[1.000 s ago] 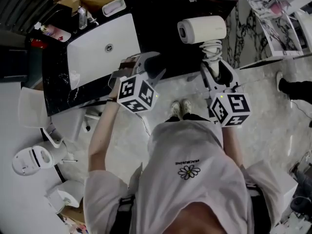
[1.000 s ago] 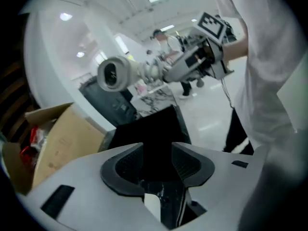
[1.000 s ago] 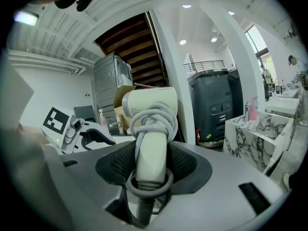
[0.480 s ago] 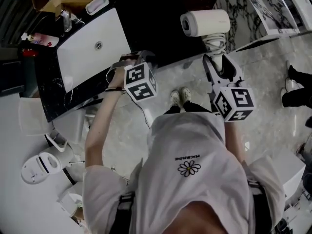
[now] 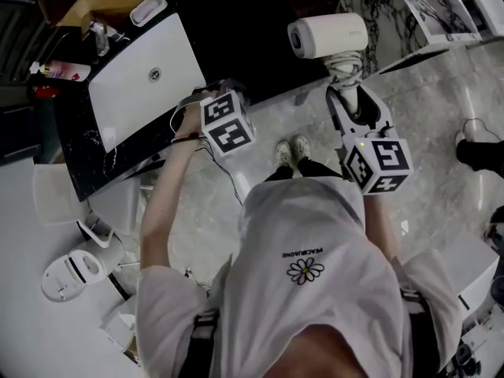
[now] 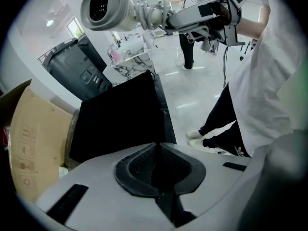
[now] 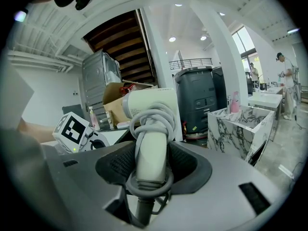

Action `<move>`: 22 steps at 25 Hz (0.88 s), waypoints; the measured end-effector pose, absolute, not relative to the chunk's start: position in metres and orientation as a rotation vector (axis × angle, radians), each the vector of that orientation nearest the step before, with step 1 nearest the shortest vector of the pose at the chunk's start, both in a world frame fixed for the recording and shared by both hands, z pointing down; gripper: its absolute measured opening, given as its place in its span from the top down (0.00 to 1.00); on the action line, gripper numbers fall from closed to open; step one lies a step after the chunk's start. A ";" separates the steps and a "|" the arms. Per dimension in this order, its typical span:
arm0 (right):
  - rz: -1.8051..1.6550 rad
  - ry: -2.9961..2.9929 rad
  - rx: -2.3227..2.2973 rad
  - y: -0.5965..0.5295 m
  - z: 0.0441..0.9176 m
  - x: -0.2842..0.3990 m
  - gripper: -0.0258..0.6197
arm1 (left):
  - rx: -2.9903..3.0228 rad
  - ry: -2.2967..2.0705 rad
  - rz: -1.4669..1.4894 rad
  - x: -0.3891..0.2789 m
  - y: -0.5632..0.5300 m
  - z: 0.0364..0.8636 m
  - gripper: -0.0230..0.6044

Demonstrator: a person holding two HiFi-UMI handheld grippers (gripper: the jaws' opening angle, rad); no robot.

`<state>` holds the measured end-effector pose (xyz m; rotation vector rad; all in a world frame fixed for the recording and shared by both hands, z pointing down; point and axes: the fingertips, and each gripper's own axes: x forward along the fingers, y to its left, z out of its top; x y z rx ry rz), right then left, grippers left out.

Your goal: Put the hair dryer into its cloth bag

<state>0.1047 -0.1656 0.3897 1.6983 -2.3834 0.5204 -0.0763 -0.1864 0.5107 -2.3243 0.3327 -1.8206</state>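
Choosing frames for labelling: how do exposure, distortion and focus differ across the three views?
Head view: dim, yet the white hair dryer reads clearly. Left gripper view: fisheye, black corners, glare on the floor, pinched black cloth bag featureless. Right gripper view: fisheye bends the pillar; dryer handle in the right claw sharp.

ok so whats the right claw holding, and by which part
The right claw is shut on the hair dryer, gripping it by the handle, low down where the cord is wound round it.

The hair dryer's [image 7: 151, 105] cord [image 7: 144, 189] end runs between the right gripper's [image 7: 150, 163] fingers [image 7: 187, 165], out of sight.
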 end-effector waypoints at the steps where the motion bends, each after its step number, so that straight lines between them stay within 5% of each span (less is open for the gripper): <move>1: 0.519 -2.382 1.699 -0.165 0.390 0.105 0.66 | -2.324 0.342 -1.823 -0.076 -0.187 0.509 0.92; 9: 0.525 -2.395 1.658 -0.163 0.389 0.105 0.66 | -2.589 0.665 -1.672 -0.070 -0.210 0.470 0.93; 22: 0.635 -2.526 1.389 -0.137 0.383 0.086 0.66 | -2.983 1.258 -0.999 -0.076 -0.253 0.389 0.93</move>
